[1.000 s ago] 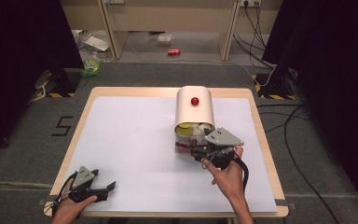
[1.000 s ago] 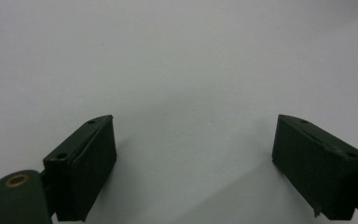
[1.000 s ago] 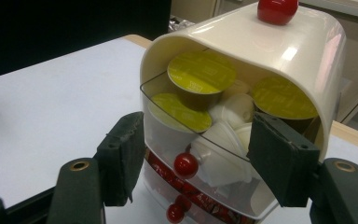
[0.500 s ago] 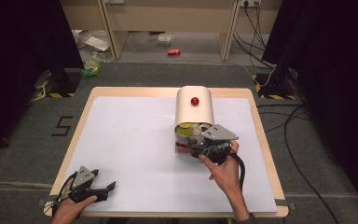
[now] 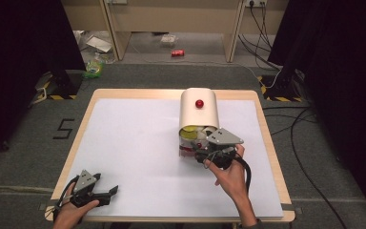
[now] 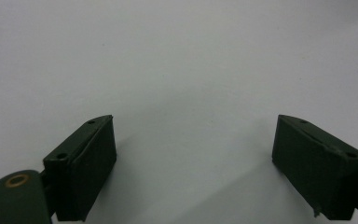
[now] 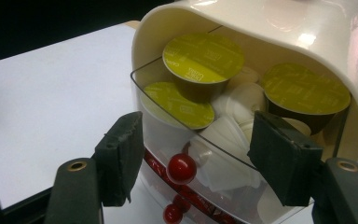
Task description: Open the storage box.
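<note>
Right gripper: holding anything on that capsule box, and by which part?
Nothing held. The right gripper has just been opening; its jaws stand apart on either side of the drawer's red knob, not touching it.

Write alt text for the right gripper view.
The right tool, its two black jaws apart, points at a red knob on the clear drawer of a cream capsule holder. Yellow-green coffee capsules and white ones fill the drawer, which stands on a white tabletop.

We saw the right gripper (image 7: 193,163) part its jaws slightly around the red knob (image 7: 182,168), now untouched between them.
</note>
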Tool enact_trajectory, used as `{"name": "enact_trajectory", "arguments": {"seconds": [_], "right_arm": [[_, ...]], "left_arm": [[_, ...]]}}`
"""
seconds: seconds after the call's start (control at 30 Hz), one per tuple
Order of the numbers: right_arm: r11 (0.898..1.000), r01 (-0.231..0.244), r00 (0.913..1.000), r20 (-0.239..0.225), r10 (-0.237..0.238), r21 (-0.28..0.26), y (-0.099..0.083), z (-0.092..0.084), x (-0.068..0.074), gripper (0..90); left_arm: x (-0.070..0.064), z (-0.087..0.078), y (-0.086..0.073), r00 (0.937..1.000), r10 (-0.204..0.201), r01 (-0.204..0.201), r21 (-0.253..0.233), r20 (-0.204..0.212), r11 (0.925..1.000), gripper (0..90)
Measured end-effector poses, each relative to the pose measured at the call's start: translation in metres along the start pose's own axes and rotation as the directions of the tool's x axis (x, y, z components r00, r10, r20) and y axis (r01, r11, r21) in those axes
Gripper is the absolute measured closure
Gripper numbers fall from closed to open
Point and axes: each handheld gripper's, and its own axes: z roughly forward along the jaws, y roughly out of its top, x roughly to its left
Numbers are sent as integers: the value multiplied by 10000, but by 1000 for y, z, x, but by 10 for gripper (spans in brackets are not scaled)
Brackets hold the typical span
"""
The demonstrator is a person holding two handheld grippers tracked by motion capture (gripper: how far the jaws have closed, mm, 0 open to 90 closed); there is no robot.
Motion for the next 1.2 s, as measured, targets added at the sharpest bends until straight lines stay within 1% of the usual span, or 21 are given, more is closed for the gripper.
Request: {"name": "enact_trajectory", "arguments": {"seconds": [0.07, 0.23, 0.37, 0.5, 0.73, 0.9, 1.2], "right_arm": [[10000, -35, 10000, -61, 35, 50, 0, -2, 1, 355], [9999, 69, 9999, -139, -68, 110, -1, -5, 3, 354], [9996, 178, 9991, -383, -169, 216, -5, -12, 7, 355], [9995, 240, 9989, -401, -231, 222, -6, -15, 9, 354], [9996, 162, 9989, -442, -151, 240, -8, -18, 11, 354], [9995, 215, 9987, -459, -204, 236, -10, -20, 13, 354], [9993, 253, 9976, -652, -235, 266, -14, -27, 17, 354]], "left_arm": [[0, 0, 0, 10000, -2, 2, -4, 2, 10000, 130], [0, 0, 0, 10000, -13, 13, -9, 10, 10000, 130], [0, 0, 0, 10000, -17, 17, -5, 16, 10000, 130], [0, 0, 0, 10000, -18, 18, -5, 24, 10000, 130], [0, 0, 0, 10000, -19, 19, -2, 25, 10000, 129], [0, 0, 0, 10000, -23, 23, -4, 30, 10000, 130], [0, 0, 0, 10000, -25, 25, -8, 26, 10000, 130]]}}
